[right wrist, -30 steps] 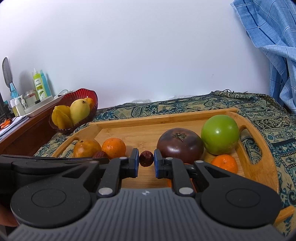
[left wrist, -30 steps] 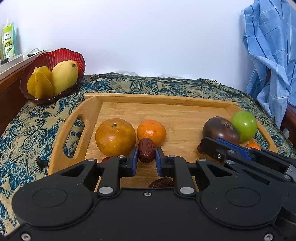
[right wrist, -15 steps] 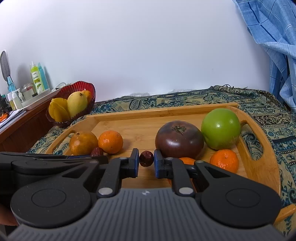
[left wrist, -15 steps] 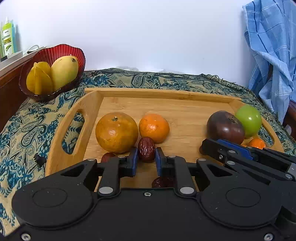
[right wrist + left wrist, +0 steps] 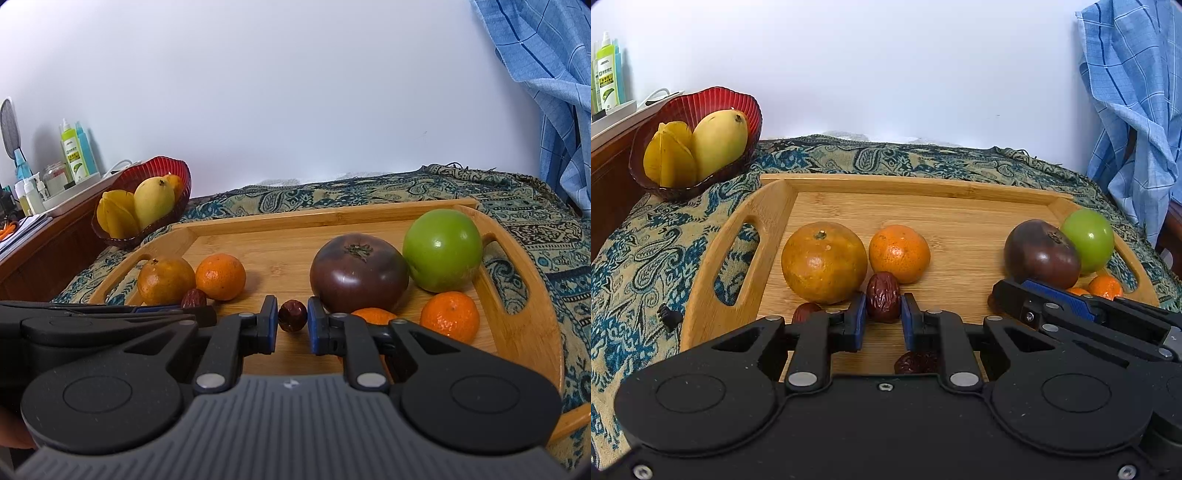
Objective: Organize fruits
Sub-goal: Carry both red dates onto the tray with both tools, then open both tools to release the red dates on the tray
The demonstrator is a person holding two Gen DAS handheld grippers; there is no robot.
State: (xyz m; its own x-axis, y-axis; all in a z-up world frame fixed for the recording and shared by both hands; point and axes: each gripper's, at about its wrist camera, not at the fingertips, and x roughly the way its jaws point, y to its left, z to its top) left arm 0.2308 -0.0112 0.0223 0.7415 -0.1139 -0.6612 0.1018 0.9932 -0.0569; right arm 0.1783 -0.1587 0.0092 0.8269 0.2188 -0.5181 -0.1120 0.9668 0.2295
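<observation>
We clamp a wrinkled dark-red date (image 5: 883,302) in our left gripper (image 5: 883,322) near the dull orange citrus (image 5: 824,262) on the bamboo tray (image 5: 960,221). Our right gripper (image 5: 291,325) is opening, with gaps showing around its small date (image 5: 292,315) by the purple tomato (image 5: 358,277).

1. I see a wooden tray (image 5: 923,206), smooth with fine bamboo-like grain.
2. At my ten o'clock, the red bowl (image 5: 701,107) looks like ribbed, glossy glass, possibly plastic.
3. The paisley cloth (image 5: 646,251) is woven and matt.
4. Between my blue pads (image 5: 857,325), the date (image 5: 883,302) is wrinkled, slightly shiny.
</observation>
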